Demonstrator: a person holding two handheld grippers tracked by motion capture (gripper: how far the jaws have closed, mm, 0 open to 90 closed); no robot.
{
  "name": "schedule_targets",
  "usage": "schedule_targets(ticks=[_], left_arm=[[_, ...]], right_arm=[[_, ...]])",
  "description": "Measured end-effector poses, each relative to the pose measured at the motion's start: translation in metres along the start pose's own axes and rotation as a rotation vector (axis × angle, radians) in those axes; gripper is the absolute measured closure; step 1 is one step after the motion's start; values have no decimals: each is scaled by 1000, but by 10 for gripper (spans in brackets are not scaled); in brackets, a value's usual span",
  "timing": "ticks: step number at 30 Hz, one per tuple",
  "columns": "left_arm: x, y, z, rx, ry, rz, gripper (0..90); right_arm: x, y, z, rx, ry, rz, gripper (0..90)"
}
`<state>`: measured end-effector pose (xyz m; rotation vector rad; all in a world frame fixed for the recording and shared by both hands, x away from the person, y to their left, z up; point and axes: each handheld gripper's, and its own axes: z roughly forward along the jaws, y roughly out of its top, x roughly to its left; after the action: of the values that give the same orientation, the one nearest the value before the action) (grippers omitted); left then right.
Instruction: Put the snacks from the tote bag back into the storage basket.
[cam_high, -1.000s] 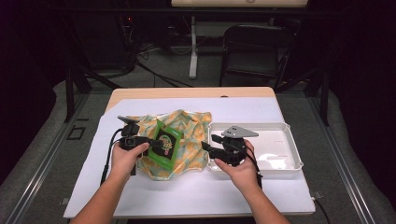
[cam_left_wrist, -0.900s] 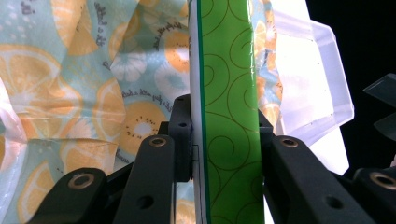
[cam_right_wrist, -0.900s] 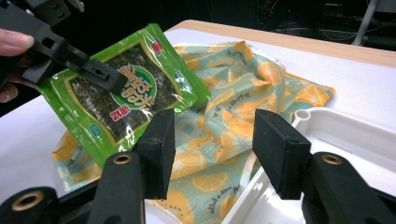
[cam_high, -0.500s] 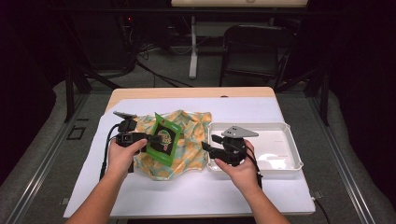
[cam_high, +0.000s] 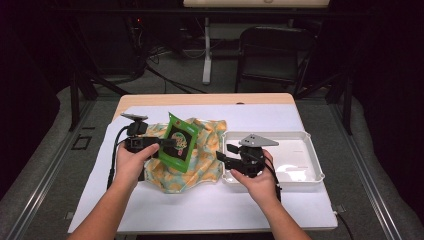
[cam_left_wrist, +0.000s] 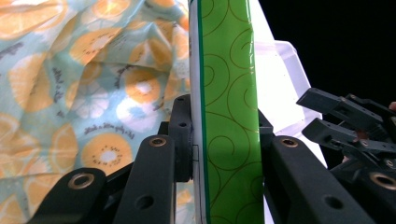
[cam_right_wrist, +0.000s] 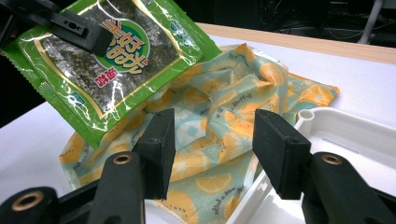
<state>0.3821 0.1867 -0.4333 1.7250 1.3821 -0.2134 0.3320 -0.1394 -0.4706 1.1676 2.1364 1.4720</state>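
A green snack packet (cam_high: 179, 142) hangs tilted above a crumpled cloth (cam_high: 200, 160) printed with citrus slices. My left gripper (cam_high: 161, 143) is shut on the packet's left edge; in the left gripper view the packet (cam_left_wrist: 229, 116) stands edge-on between the two pads. From the right gripper view the packet (cam_right_wrist: 105, 60) is up at the left, over the cloth (cam_right_wrist: 219, 126). My right gripper (cam_high: 223, 152) sits at the cloth's right edge, by the tray, its jaws open with nothing between them (cam_right_wrist: 212, 149).
A white plastic tray (cam_high: 300, 172) lies at the right of the white table cover (cam_high: 200, 205), touching the cloth. The tray's corner (cam_right_wrist: 327, 126) is close under my right gripper. A black chair (cam_high: 272, 55) and cables stand on the floor beyond the table.
My left gripper has lifted the green packet up off the cloth and tilted it more upright. The right gripper has stayed where it was.
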Motion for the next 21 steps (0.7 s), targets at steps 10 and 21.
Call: schedule_targets(ticks=[10,21], left_arm=[[-30,3,8,-1,28,126,717],[-55,6,19,-13,18,204,718]], right_arm=[[-2,1,-3,-27,2,30,505],[-6,2,-6,-27,8,40,514]])
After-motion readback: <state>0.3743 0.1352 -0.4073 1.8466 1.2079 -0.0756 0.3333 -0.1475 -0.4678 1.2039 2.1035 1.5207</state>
